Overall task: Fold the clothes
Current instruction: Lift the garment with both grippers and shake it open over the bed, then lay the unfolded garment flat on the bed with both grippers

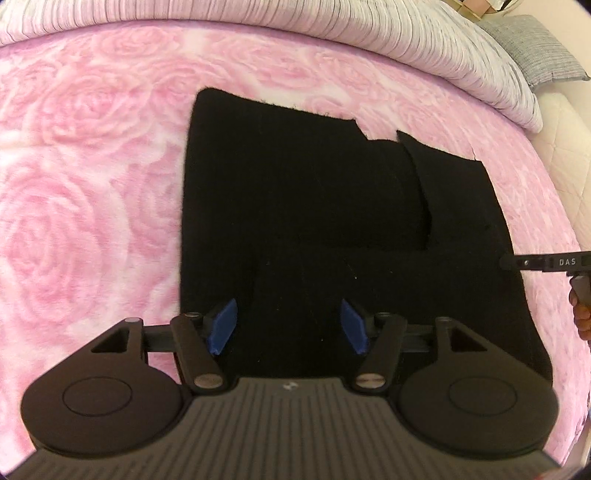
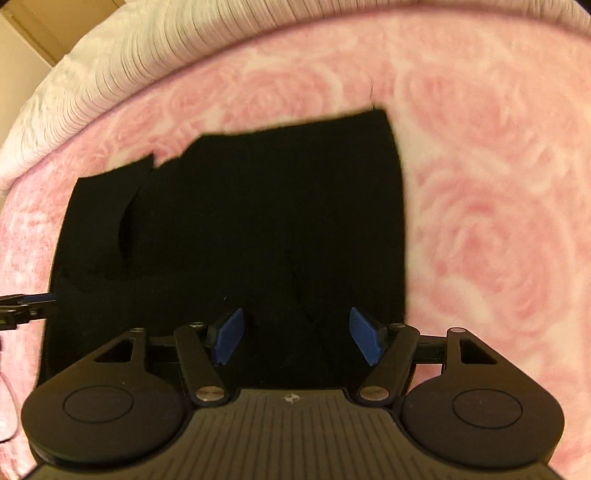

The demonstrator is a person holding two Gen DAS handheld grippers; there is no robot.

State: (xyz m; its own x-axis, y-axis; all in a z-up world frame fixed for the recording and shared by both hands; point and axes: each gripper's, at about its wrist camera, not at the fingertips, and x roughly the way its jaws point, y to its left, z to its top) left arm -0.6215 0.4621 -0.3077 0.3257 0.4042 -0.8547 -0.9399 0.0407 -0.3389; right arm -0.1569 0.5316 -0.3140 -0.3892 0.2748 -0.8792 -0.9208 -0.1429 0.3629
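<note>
A black garment lies flat on the pink rose-patterned blanket, partly folded, with a flap of it overlapping at the far right. My left gripper hangs over the garment's near edge, its blue pads wide apart and pressing on nothing. In the right wrist view the same garment fills the middle. My right gripper hovers above its near right part, open, with only cloth lying below. Each gripper's tip shows at the edge of the other's view: the right gripper and the left gripper.
A striped white and grey duvet lies bunched along the far side of the blanket. A grey pillow and a pale padded surface are at the far right. A hand shows at the right edge.
</note>
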